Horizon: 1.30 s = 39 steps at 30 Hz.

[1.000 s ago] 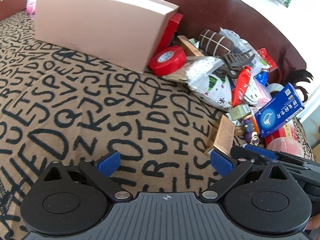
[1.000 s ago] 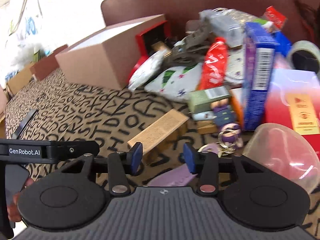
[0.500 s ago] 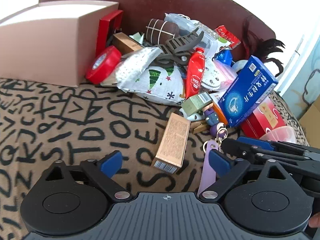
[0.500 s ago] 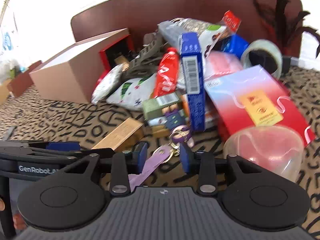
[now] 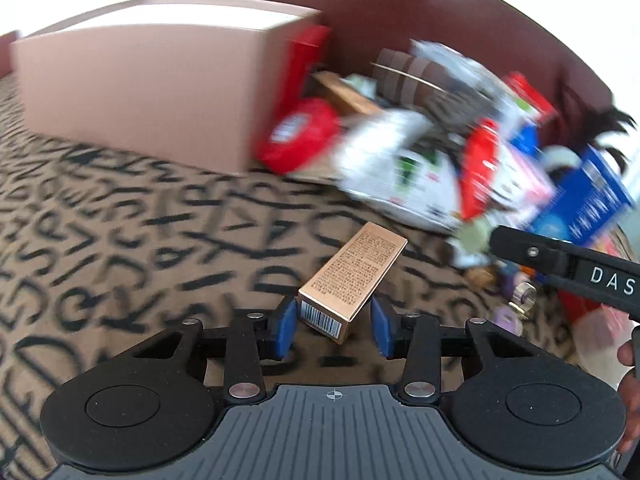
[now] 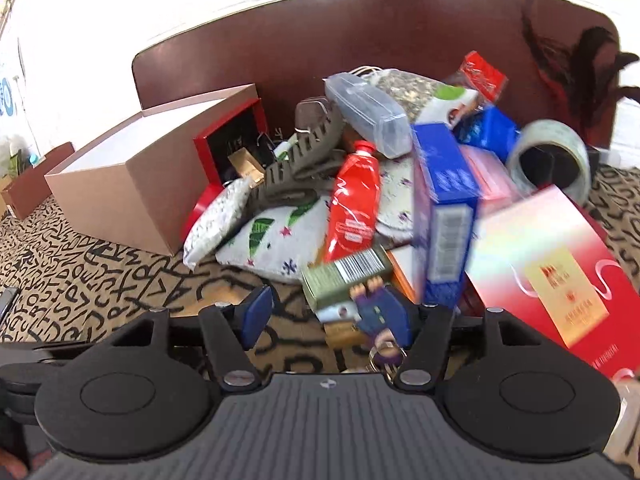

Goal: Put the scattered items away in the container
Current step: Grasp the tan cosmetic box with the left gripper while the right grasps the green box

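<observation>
A pink cardboard container stands at the back left on the letter-patterned cloth; it also shows in the right wrist view. My left gripper is open, its blue pads on either side of the near end of a gold carton, with small gaps. My right gripper is open over a small purple figure keychain and a green carton at the front of the pile. Its right pad is hidden behind the figure.
The pile holds a red tube, a blue box, a red-and-white box, a clear tape roll, a grey hair claw, a red tape roll and patterned pouches. A brown board backs everything.
My left gripper has moved to the gold carton and narrowed around its end. My right gripper has opened wider and moved forward over the keychain figure.
</observation>
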Tool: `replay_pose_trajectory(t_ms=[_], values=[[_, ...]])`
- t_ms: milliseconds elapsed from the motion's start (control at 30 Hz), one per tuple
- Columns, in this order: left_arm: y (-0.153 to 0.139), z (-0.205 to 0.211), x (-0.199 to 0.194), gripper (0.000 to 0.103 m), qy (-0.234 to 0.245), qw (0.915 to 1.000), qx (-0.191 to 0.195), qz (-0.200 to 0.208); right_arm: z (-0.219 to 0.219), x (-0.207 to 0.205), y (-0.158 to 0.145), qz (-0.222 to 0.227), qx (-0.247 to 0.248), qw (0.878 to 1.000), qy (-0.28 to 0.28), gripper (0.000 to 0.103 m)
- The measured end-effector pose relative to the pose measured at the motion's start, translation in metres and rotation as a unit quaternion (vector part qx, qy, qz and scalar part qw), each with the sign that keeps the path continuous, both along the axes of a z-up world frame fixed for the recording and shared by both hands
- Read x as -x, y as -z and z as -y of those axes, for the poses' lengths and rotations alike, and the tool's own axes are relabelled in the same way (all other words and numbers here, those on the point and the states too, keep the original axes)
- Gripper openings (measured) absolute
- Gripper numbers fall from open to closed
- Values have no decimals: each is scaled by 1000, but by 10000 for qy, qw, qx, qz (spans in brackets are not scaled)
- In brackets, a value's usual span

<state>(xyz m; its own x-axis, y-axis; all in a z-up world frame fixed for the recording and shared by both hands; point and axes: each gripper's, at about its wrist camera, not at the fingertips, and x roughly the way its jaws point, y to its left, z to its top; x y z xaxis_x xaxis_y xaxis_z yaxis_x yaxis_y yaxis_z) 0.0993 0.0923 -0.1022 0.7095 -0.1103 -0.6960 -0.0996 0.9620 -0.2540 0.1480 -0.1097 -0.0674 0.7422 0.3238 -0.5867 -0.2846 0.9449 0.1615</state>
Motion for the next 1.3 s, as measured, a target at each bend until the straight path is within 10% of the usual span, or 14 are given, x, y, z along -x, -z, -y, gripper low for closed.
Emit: replay_pose_trajectory(t_ms=[400,767,1033,1300], values=[[-10,-15,-4,83,-29,9997,-99,228,-7,-45,24,-359,-16,9991,246,65],[-3,-15,-6,40,-2,9998,-174,-103,-14,3,13,81,162,9883,-1516,36],[-8,-27,29,34,-215,9993,-76,-286,-30,44,10,-77,297,9725,-2309,23],[-14,-26,32,76,-329,9993,-150,-114,-31,26,8,172,439,9868,-1549,39]])
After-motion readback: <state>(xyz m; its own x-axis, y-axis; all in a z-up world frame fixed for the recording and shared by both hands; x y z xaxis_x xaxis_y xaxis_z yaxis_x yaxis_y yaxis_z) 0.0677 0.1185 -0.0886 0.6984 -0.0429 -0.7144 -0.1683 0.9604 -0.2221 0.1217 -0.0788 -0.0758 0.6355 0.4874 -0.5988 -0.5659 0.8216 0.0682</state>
